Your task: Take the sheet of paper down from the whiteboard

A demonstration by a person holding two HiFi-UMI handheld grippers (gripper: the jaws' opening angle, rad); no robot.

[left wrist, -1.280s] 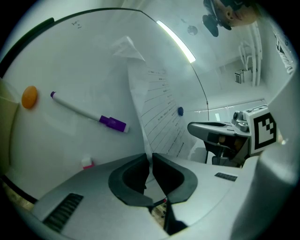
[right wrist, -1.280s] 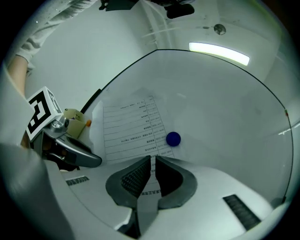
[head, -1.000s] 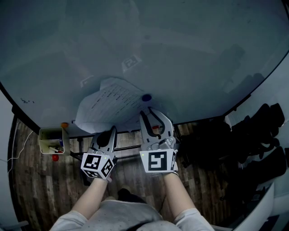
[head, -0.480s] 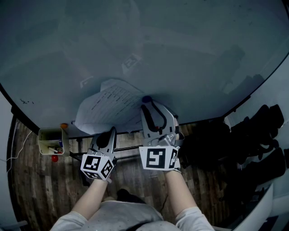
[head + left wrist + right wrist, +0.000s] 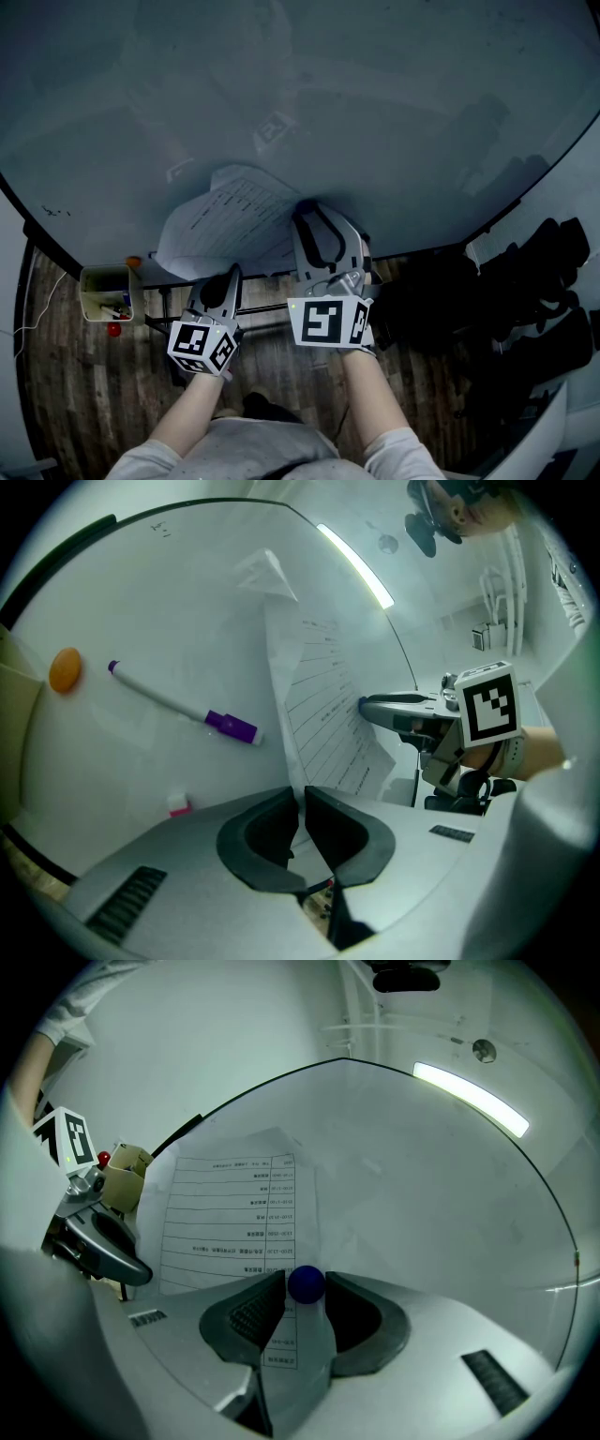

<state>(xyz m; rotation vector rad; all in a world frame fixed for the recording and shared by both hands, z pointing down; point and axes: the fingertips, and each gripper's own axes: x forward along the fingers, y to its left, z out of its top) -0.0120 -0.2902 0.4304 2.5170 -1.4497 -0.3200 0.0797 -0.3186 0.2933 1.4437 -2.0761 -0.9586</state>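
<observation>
Right gripper, jaws just spread apart, brackets without squeezing the blue magnet pinning the sheet of paper to the whiteboard, while the left gripper pinches the sheet's lower edge, so the magnet looks next to go.

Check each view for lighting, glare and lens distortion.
Head view: dim and bluish, whiteboard bowed by the lens. Left gripper view: bright, a lamp's glare streak on the board, dark fisheye corners. Right gripper view: same streak, yet the sheet of paper shows crisp text rows.
</observation>
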